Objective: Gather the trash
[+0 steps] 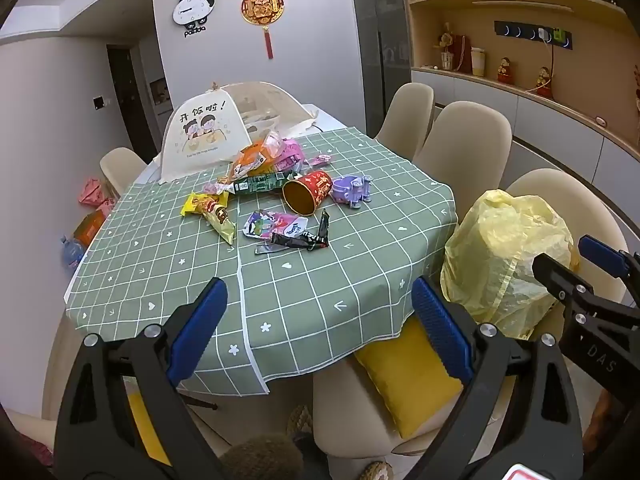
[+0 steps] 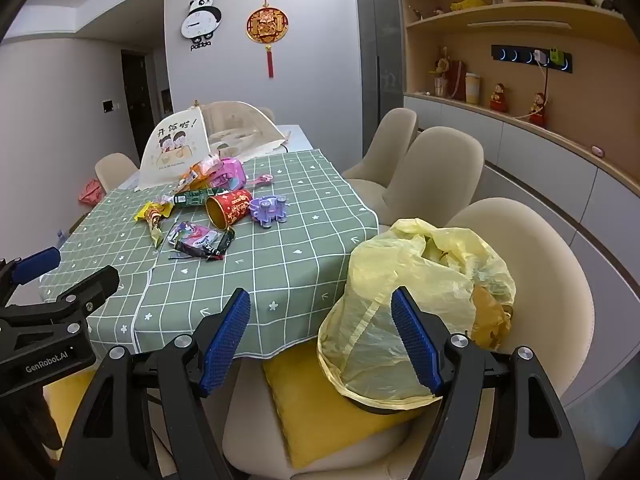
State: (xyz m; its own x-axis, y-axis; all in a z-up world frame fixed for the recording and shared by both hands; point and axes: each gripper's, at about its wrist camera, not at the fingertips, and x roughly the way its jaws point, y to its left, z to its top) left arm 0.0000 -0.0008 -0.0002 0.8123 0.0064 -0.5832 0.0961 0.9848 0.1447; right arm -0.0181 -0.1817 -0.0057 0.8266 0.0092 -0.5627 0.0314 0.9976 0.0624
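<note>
Two open grippers, left (image 1: 320,328), right (image 2: 320,338), one yellow bag (image 2: 416,300), one red cup (image 1: 308,196)

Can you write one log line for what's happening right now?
left tongs: open, empty | right tongs: open, empty | wrappers: on table | red cup: tipped over | yellow trash bag: on chair

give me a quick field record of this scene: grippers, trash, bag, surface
left gripper: open, empty, short of the table
right gripper: open, empty, near the bag
trash: wrappers, red paper cup on its side, mid-table
trash bag: yellow, mouth open, on a chair beside the table
surface: green checked tablecloth
other: purple toy beside the cup
collected now: nothing held
</note>
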